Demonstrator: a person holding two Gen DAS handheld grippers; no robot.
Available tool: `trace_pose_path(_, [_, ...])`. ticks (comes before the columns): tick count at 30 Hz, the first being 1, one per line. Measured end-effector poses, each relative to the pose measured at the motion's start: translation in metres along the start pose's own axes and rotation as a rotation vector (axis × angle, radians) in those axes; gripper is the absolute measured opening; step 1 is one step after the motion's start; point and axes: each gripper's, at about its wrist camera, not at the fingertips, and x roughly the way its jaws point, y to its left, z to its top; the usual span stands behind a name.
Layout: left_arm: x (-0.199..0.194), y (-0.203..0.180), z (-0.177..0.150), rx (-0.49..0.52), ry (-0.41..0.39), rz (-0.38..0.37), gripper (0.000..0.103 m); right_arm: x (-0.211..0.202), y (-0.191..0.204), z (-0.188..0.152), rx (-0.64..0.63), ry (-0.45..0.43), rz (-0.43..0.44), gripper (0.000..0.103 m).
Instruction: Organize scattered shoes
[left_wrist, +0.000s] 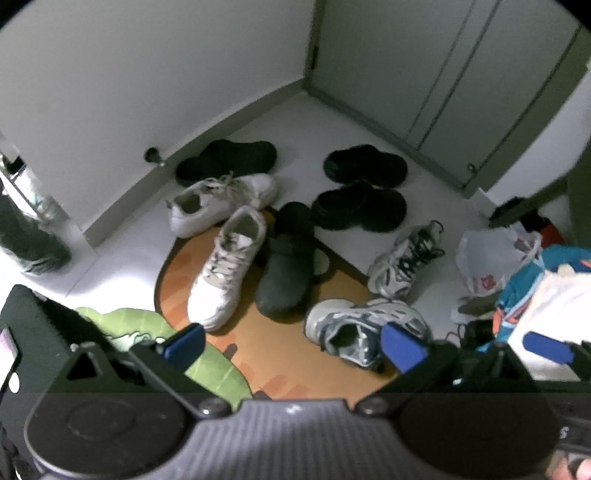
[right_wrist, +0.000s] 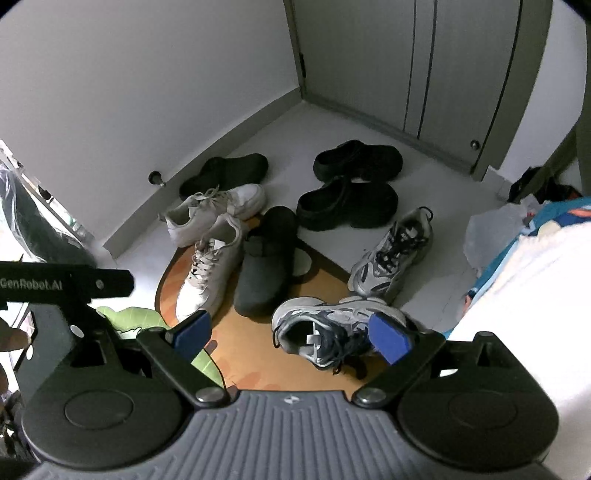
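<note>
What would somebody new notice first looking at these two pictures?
Probably the jumble of shoes in the room's corner: two white sneakers and a dark clog at the orange mat's far end, two black chunky shoes on the white floor behind. Next, the two grey running shoes, one lying just ahead of the open right gripper, the other off the mat to its right.

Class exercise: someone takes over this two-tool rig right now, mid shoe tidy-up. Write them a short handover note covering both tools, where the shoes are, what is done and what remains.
Left tool: open, empty, above the mat.
Right tool: open, empty, hovering near the grey running shoe lying on its side on the orange mat.
Its partner sits off the mat to the right.
White sneakers and dark clogs lie at odd angles.
Black chunky shoes sit side by side near the door.
Done: nothing obvious. Left: pair up and line up the rest.
</note>
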Motion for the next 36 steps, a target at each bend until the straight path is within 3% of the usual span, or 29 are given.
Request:
trace_pose_path(9, [0.019,-0.01,-0.015,-0.086,0.043,-0.15,0.102,-0.005,0.007,0.011,-0.011,0.023,0.019,0.095])
trace_pose_path(10, [0.027,-0.017,-0.016,-0.091,0.054,-0.155,0.102,-0.006,0.008,0.01,-0.008,0.023,0.019,0.095])
trace_pose_path(13, [0.015,-0.027,-0.035,-0.09,-0.01,-0.084,0.102,-0.006,0.013,0.002,0.007,0.02,0.012,0.095])
trace_pose_path(20, [0.049,0.003,-0.027,-0.121,0.013,-0.108,0.102,0.009,0.022,-0.005,-0.011,0.017,-0.027,0.095])
trace_pose_path(24, [0.051,0.009,-0.022,-0.101,-0.013,-0.139,0.102,0.017,0.027,-0.001,-0.02,0.04,-0.027,0.095])
trace_pose_path(28, [0.058,0.014,-0.015,-0.153,-0.004,-0.18,0.102,0.025,0.032,0.003,-0.024,0.065,-0.03,0.095])
trace_pose_path(36, [0.062,0.017,-0.014,-0.145,0.003,-0.192,0.103,0.031,0.046,0.01,-0.061,0.051,-0.07,0.095])
